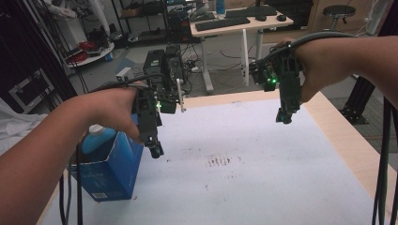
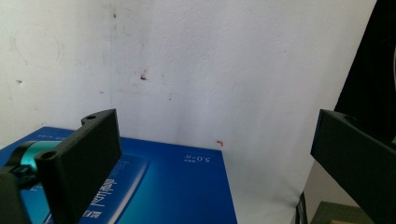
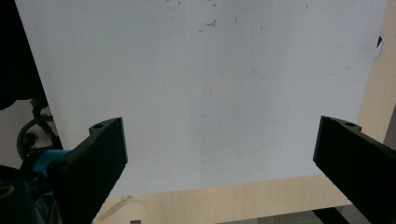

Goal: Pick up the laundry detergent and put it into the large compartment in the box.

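High view: left gripper (image 1: 155,149) hangs over the white sheet (image 1: 263,168) at 9 o'clock, jaws pointing down, just beside a blue carton (image 1: 112,171). The carton stands upright at the sheet's left edge, long axis vertical, open top up, with a pale blue bottle (image 1: 97,138) inside. Right gripper (image 1: 284,116) hangs at 1 o'clock, well apart, also pointing down.

Left gripper view: jaws spread wide, nothing between them; the carton's blue printed face (image 2: 177,186) lies below at 6 o'clock, print probably "5.0".

Right gripper view: jaws wide apart, empty, over the sheet (image 3: 210,93) and the wooden table edge (image 3: 224,203).
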A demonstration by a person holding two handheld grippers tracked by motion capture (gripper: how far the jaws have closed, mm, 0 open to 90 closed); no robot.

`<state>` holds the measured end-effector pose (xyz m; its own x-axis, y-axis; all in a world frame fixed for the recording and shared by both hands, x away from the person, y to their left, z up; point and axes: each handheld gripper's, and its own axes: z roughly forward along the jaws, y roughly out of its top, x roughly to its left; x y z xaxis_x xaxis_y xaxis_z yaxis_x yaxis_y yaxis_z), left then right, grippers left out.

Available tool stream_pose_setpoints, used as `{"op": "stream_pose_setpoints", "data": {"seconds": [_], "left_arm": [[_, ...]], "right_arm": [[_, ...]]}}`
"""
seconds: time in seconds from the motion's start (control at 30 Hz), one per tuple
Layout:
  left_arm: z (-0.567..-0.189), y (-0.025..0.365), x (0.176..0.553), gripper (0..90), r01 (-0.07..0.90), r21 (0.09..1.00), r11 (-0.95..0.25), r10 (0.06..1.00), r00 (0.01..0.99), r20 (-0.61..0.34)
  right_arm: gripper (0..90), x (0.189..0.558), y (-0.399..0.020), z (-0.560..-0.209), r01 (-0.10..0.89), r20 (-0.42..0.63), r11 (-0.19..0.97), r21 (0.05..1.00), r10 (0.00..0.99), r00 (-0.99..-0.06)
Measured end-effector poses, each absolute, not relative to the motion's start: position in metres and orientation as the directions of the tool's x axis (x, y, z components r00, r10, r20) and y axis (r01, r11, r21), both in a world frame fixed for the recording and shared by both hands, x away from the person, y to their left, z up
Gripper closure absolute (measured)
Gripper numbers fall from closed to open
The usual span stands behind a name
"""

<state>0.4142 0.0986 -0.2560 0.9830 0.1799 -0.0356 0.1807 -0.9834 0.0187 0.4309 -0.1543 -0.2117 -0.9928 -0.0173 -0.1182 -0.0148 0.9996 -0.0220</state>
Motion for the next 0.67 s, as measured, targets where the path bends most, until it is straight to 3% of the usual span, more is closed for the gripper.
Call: {"op": "stream_pose_setpoints", "data": {"seconds": [0.67], "left_arm": [[-0.2529, 0.0979, 0.4095, 1.7, 0.181, 0.021, -0.983, 0.18, 0.983, -0.043]], "right_arm": [[1.9, 0.428, -0.156, -0.2099, -0.009, -0.123, 1.0, -0.019, -0.011, -0.992]]}}
